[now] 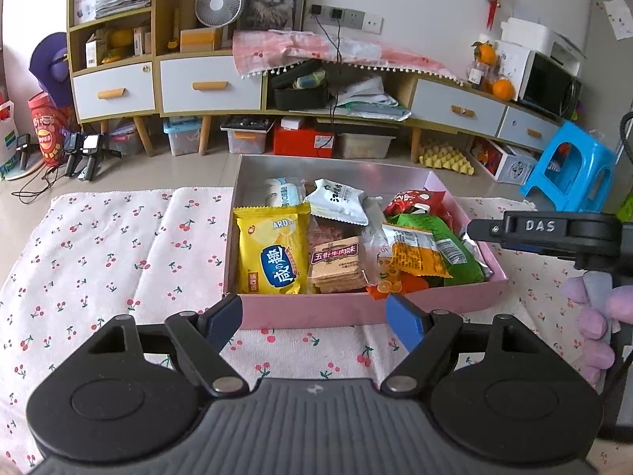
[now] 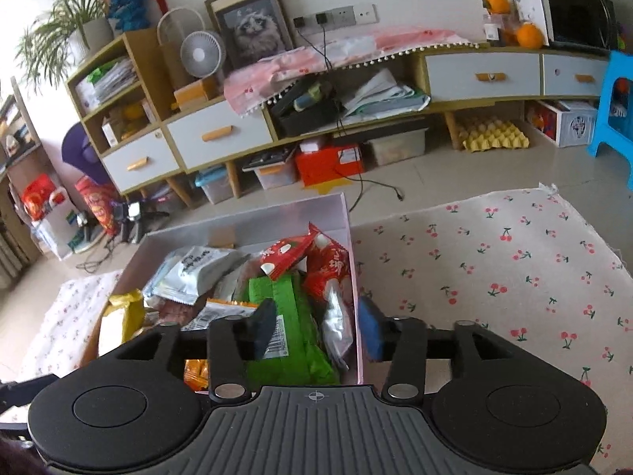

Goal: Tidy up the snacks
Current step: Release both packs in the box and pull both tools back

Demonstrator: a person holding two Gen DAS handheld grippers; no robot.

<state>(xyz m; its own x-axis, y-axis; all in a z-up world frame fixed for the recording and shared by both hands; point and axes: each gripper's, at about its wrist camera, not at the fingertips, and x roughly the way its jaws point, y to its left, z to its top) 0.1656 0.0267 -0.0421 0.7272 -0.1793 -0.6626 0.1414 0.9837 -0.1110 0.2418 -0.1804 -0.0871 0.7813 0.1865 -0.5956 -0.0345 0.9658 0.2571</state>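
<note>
A pink box [image 1: 356,310] sits on the cherry-print cloth [image 1: 118,261], filled with snack packets: a yellow chip bag [image 1: 271,249], a brown cracker pack [image 1: 336,265], a white pouch [image 1: 336,200], a green bag [image 1: 447,245] and a red bag [image 1: 411,200]. My left gripper [image 1: 316,320] is open and empty, just in front of the box's near wall. My right gripper [image 2: 320,328] is open and empty, straddling the box's right wall [image 2: 354,277] above the green bag [image 2: 292,328]. Its body also shows in the left wrist view [image 1: 554,233].
A long low cabinet [image 1: 209,87] with drawers stands behind, with storage bins [image 1: 182,134] and a red box [image 1: 302,140] beneath. A blue stool [image 1: 569,166] stands at the right. A yellow egg tray [image 2: 488,134] lies on the floor. Cherry cloth [image 2: 494,269] spreads right of the box.
</note>
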